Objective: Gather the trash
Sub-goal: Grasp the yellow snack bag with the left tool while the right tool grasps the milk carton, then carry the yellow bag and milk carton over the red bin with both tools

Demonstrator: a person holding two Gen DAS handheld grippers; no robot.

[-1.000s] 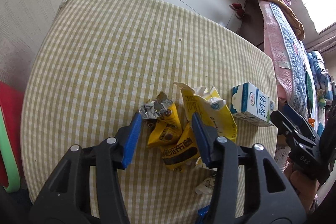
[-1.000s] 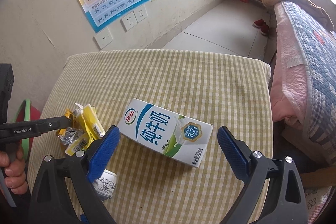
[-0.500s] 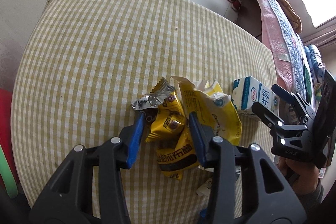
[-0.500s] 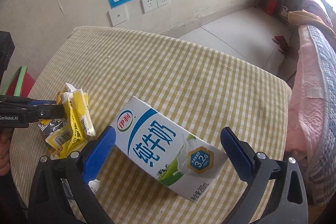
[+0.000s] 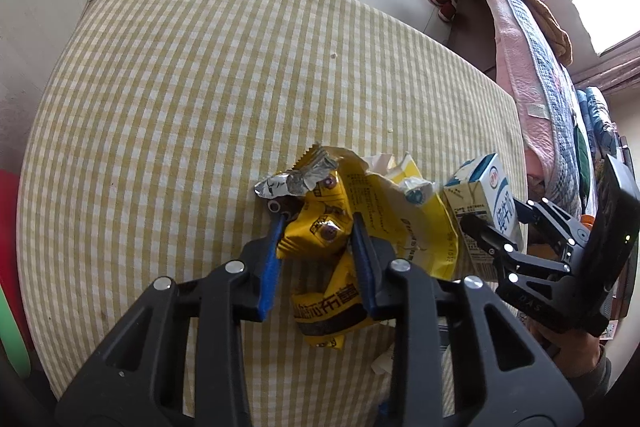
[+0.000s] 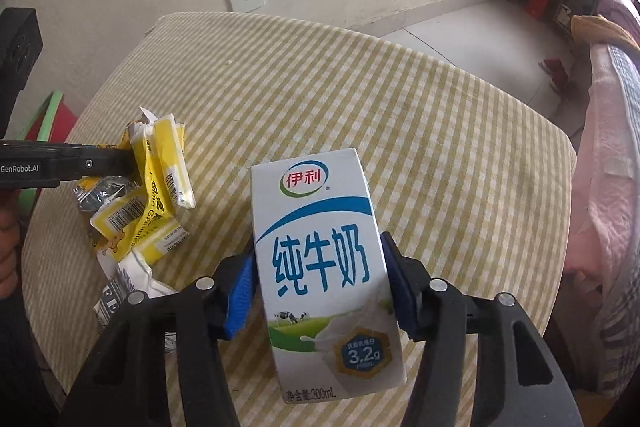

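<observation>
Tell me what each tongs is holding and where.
Left tongs: crumpled yellow wrapper, pinched across its middle. Right tongs: milk carton, clamped on its two narrow sides, about mid-height.

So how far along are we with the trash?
Nothing looks binned yet. In hand: right gripper is shut on the milk carton, left gripper on a yellow wrapper. Left: the other wrappers and white scraps on the table.
</observation>
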